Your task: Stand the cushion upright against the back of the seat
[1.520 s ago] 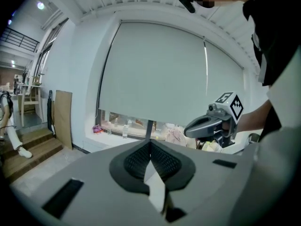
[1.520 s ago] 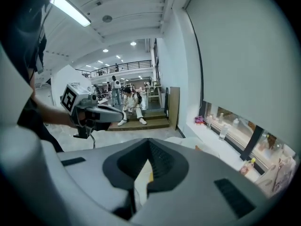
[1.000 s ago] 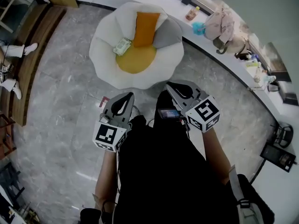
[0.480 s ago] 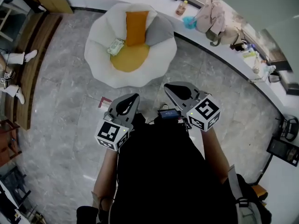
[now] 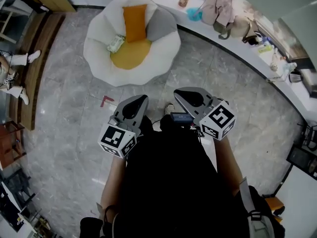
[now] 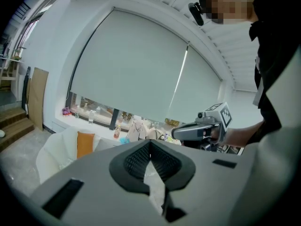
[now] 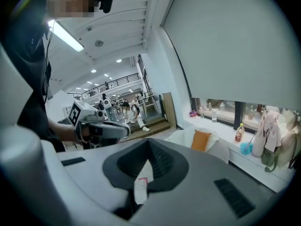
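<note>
My left gripper (image 5: 140, 102) and right gripper (image 5: 181, 94) are pinched together, empty; the orange cushion (image 5: 134, 23) stands at the armchair's (image 5: 166, 53) back edge.

The orange cushion (image 5: 134, 23) stands upright well ahead of me, long side vertical, leaning against the back of the white petal-shaped armchair (image 5: 101, 66). Its lower edge rests on the chair's round yellow seat pad (image 5: 131, 59).

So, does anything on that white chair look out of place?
Only a small greenish packet lying loose on the white armchair, left of the orange cushion, which stands upright against the back. Nothing looks spilled.
</note>
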